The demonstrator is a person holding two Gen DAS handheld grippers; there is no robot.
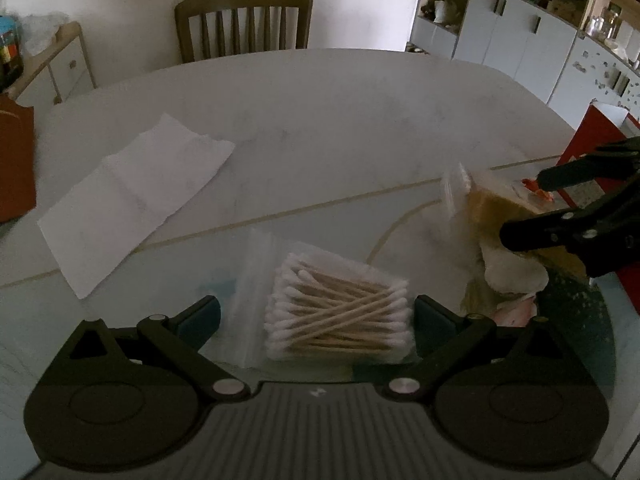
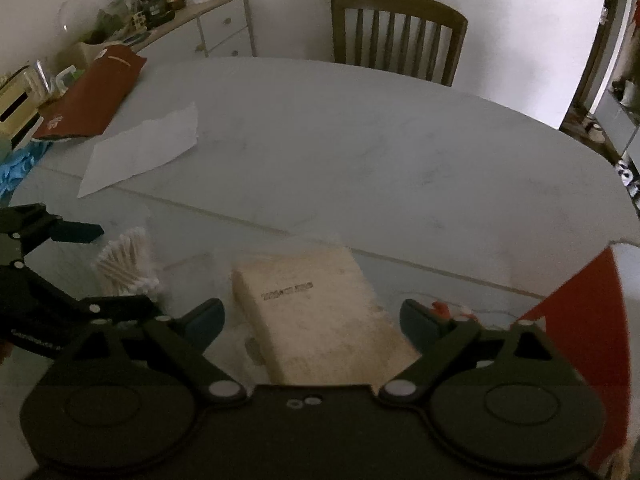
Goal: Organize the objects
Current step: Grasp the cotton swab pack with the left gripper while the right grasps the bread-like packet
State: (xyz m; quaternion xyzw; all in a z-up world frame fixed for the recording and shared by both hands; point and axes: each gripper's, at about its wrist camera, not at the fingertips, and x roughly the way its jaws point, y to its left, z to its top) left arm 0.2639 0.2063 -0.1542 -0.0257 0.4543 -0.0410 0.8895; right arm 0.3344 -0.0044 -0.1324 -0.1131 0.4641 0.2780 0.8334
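Left wrist view looks down at a clear zip bag of cotton swabs (image 1: 338,312) lying on the white table (image 1: 320,120), right between the fingers of the left gripper (image 1: 316,316) — jaws spread wide, one pad on each side of the bag, and neither seems to press on it. Off to the right in the same view the right gripper (image 1: 532,212) hangs over a tan packet, its fingers apart too. A white paper sheet (image 1: 132,196) lies further out on the left, well apart from the bag, and a wooden chair (image 1: 244,24) stands at the far edge of the table.

From the right wrist the tan packet (image 2: 320,312) sits between the right gripper's wide-open fingers (image 2: 208,320) — it has dark printed text I can't read, and the pads don't look to be touching it. The swab bag is just to its left, and a red box (image 2: 580,320) is on the near right
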